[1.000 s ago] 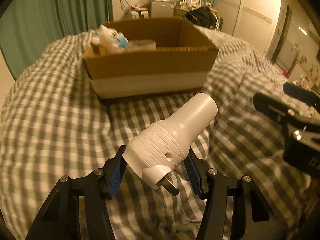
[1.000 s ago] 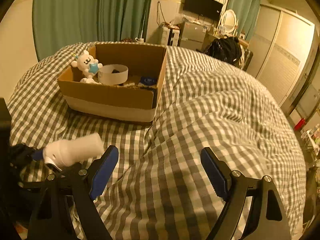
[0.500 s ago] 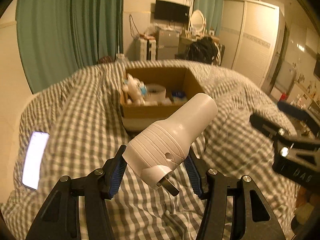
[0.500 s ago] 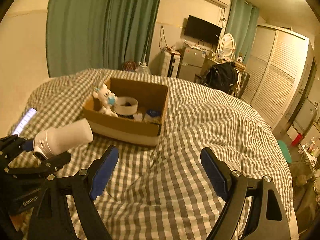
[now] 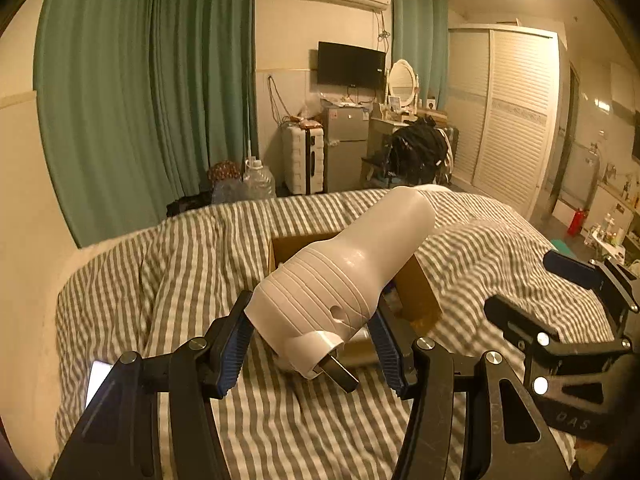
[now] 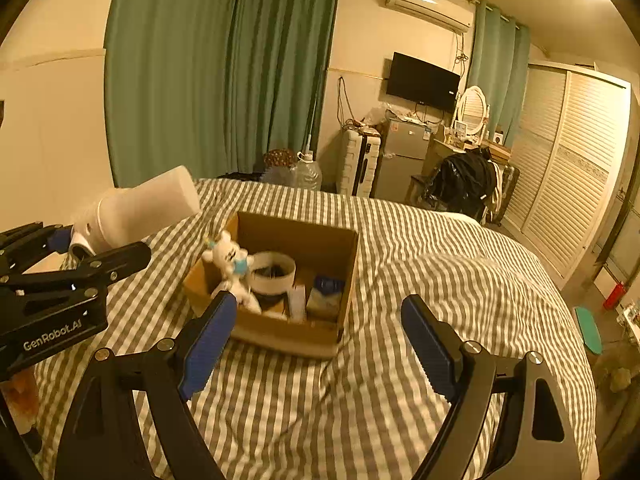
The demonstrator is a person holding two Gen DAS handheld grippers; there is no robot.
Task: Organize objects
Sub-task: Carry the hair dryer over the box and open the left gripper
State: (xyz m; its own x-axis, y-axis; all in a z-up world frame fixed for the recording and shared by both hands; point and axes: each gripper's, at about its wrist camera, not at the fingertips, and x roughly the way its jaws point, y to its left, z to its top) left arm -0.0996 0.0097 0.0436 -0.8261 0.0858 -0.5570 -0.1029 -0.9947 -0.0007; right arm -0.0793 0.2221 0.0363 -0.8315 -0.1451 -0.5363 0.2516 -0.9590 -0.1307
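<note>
Left wrist view shows the left gripper (image 5: pixel 312 334) with its jaws clenched on the ribbed base of a white plastic hair-dryer-like body (image 5: pixel 340 280), its wide smooth nozzle pointing up and away and a small metal prong sticking out of the near end. It hangs in the air above the grey-and-white checked bed cover (image 5: pixel 180 260), in front of the open brown cardboard box (image 5: pixel 416 292), which it mostly hides from this camera.

By my judgement the step in hand is the carry: the white body is lifted and on its way to the box, not yet over the opening. The next move calls for bringing it forward above the box rim, lowering it into free space, and only then letting the jaws part (the long nozzle may need tilting so it does not catch the cardboard wall).

Right wrist view supplies what the other lacks: the inside of the box (image 6: pixel 316 240). A small white plush toy with a blue scarf (image 6: pixel 230 260) leans at the left inner wall, a white round container (image 6: pixel 274 276) sits beside it, and small packets lie toward the right. Room is tight. The right gripper (image 6: pixel 316 336) has its jaws spread wide and holds nothing, hovering over the bed near the box. A lit phone (image 5: pixel 98 378) lies on the bed's left edge, seen only by the left camera.
</note>
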